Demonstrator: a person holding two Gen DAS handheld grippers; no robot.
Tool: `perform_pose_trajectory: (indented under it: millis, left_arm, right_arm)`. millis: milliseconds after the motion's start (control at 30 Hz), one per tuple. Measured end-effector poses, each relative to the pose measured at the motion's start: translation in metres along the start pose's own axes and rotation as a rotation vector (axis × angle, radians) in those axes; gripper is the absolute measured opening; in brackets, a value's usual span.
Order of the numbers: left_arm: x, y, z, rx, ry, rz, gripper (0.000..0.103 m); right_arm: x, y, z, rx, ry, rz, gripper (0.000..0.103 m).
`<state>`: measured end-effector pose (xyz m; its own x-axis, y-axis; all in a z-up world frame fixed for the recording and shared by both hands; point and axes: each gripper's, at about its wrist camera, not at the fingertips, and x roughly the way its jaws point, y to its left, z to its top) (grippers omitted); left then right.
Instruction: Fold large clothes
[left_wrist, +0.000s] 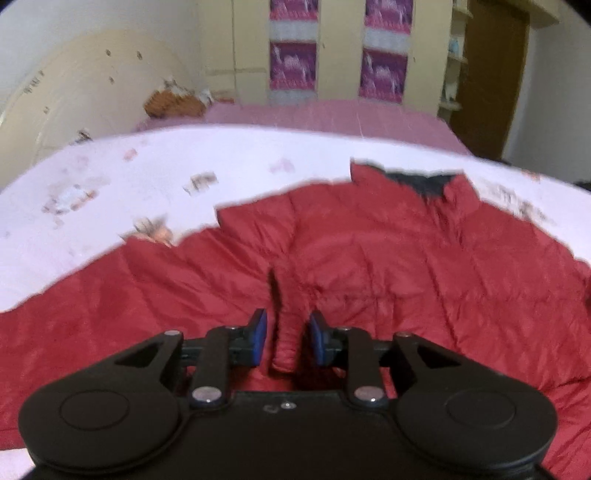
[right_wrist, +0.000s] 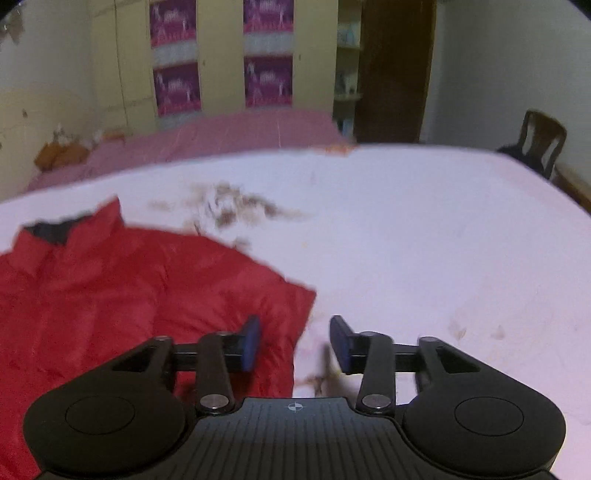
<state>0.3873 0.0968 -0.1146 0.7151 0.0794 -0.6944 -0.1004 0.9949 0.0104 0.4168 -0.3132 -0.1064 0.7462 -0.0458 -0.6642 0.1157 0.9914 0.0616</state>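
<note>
Care at this step lies in letting go cleanly: the left gripper (left_wrist: 284, 338) has its blue pads parted a little, with an upright pinched ridge of the red puffer jacket (left_wrist: 369, 266) standing between them and seemingly free of both, so in all likelihood it should back straight away rather than drag the fold out of line. The jacket spreads ahead of and to both sides of this gripper, its dark-lined collar (left_wrist: 424, 182) at the far end, on the pale printed bedsheet (left_wrist: 147, 166).

The right gripper (right_wrist: 295, 341) is partly open and holds nothing. The jacket's right edge (right_wrist: 301, 325) runs just ahead of the gap, nearer its left finger, with bare sheet under the right finger. A good next grasp would probably take that edge squarely, both layers together, before any fold toward the middle.
</note>
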Motion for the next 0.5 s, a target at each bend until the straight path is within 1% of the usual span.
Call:
perform_pose_trajectory:
  millis: [67, 100, 200, 300, 400, 500]
  left_arm:
    - [-0.01, -0.001, 0.002, 0.012, -0.03, -0.001, 0.026]
    - [-0.012, -0.003, 0.002, 0.022, -0.032, -0.017, 0.026]
    - [-0.007, -0.017, 0.004, 0.06, -0.014, -0.064, 0.026]
    - [0.012, -0.028, 0.004, 0.086, 0.018, -0.06, 0.029]
    - [0.033, -0.023, 0.002, 0.058, 0.082, -0.056, 0.028]
    - [0.037, -0.019, -0.001, 0.043, 0.088, -0.071, 0.028]
  right_arm:
    - [-0.01, 0.008, 0.004, -0.014, -0.028, 0.038, 0.044]
    - [-0.013, 0.015, 0.006, -0.029, -0.036, 0.054, 0.044]
    - [-0.014, 0.039, 0.004, -0.079, -0.026, 0.103, 0.044]
    - [-0.006, 0.064, -0.002, -0.128, -0.002, 0.129, 0.044]
    - [0.01, 0.076, -0.008, -0.17, 0.015, 0.115, 0.044]
    - [0.031, 0.075, -0.017, -0.19, 0.061, 0.07, 0.044]
